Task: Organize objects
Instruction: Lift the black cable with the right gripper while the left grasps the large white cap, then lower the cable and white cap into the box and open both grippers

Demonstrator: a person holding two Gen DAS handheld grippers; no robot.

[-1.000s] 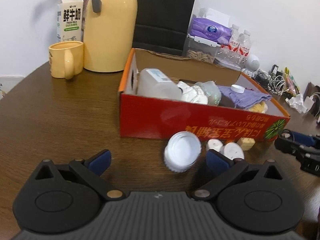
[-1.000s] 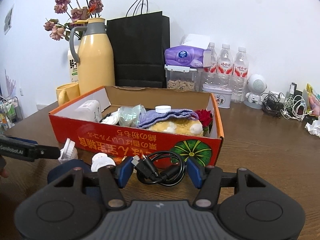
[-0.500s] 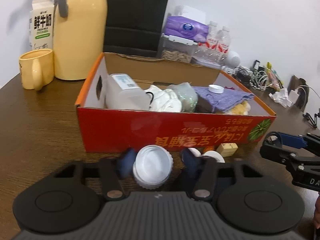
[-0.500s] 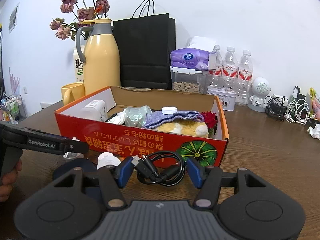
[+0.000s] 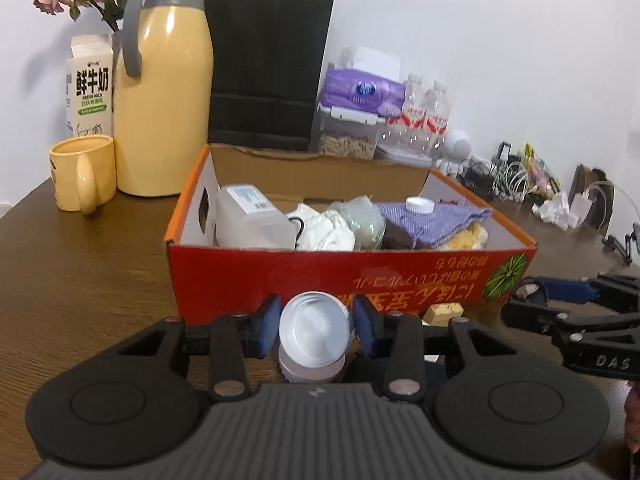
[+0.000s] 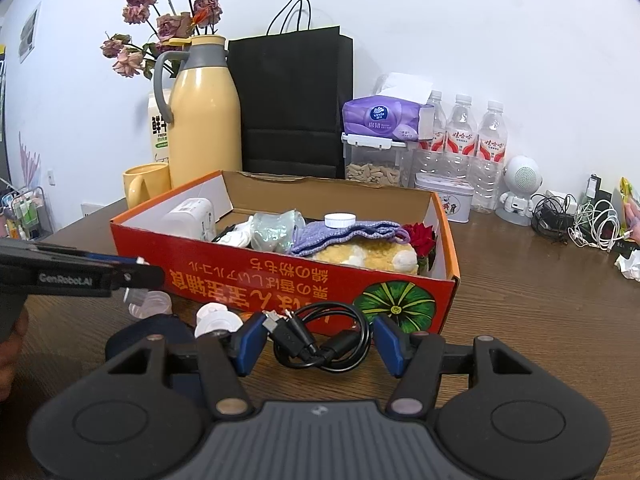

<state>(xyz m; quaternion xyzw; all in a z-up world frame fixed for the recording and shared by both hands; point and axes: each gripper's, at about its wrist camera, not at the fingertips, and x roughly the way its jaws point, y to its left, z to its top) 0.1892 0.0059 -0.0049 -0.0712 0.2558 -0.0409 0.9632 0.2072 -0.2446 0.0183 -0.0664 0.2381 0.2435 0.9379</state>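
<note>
My left gripper (image 5: 316, 320) is shut on a small clear jar with a white lid (image 5: 314, 334), just in front of the red cardboard box (image 5: 248, 276). The right wrist view shows the jar (image 6: 148, 304) at the left gripper's tip, low over the table. My right gripper (image 6: 320, 336) stands open around a coiled black cable (image 6: 320, 340) that lies on the table against the box (image 6: 280, 276). Its pads do not press on the cable. The box holds a white plastic container (image 5: 248, 220), crumpled bags, a purple cloth (image 5: 432, 220) with a white cap on it, and a plush toy.
A white lid (image 6: 218, 318) and a dark blue object (image 6: 160, 332) lie left of the cable. A small beige block (image 5: 444, 312) sits by the box front. Behind stand a yellow jug (image 5: 168, 112), mug (image 5: 82, 172), milk carton, black bag, tissues, bottles, and cables at right.
My left gripper went from wide open to shut on the lidded jar, and its view tipped upward. The right gripper and the cable have not moved.
</note>
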